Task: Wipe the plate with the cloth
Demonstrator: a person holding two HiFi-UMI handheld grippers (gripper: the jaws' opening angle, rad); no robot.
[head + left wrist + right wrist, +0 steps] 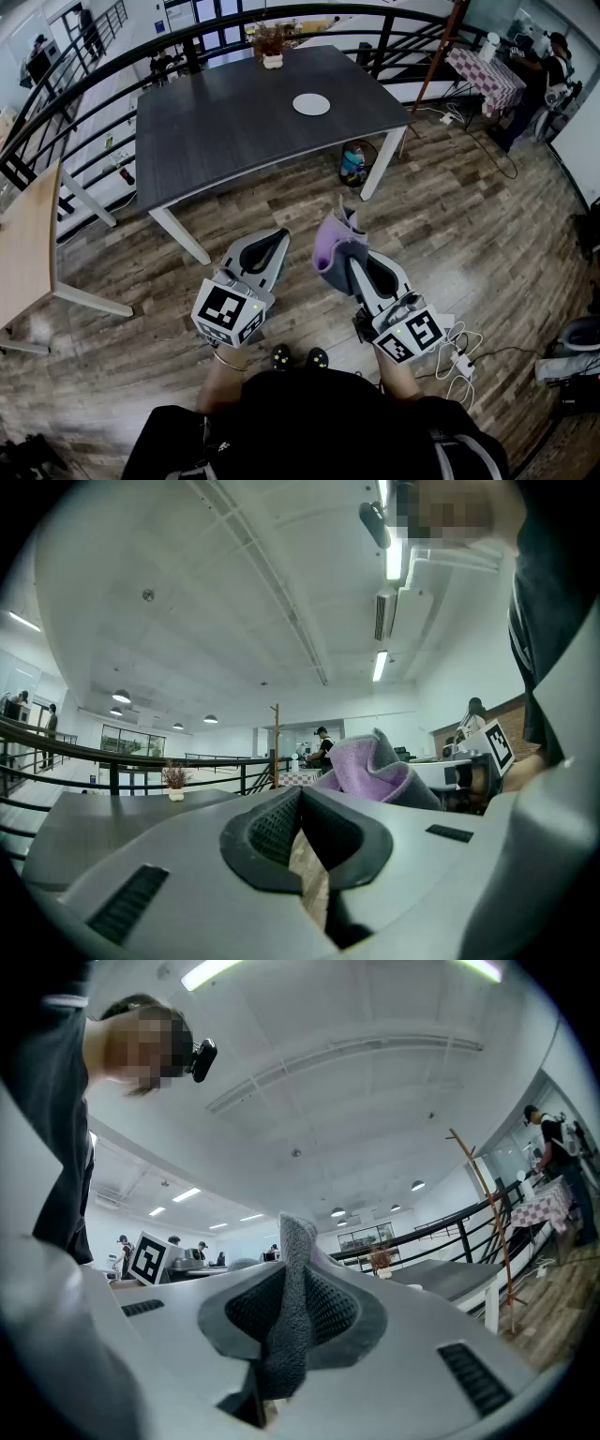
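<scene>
**A:** Where is the cloth?
**B:** The purple-and-grey cloth [335, 246] is in the right tool [289, 1283]. The jaws are clamped on a fold of it, and the rest stands up past the tips.
**A:** And the other one?
**B:** The left tool [300, 808] has its jaws pressed together with nothing between them. It is just beside the right one, over the wooden floor [469, 216].
**A:** The plate?
**B:** The white plate [311, 104] lies on the dark table [216, 131], well apart from both tools and near a potted plant [272, 45].
</scene>
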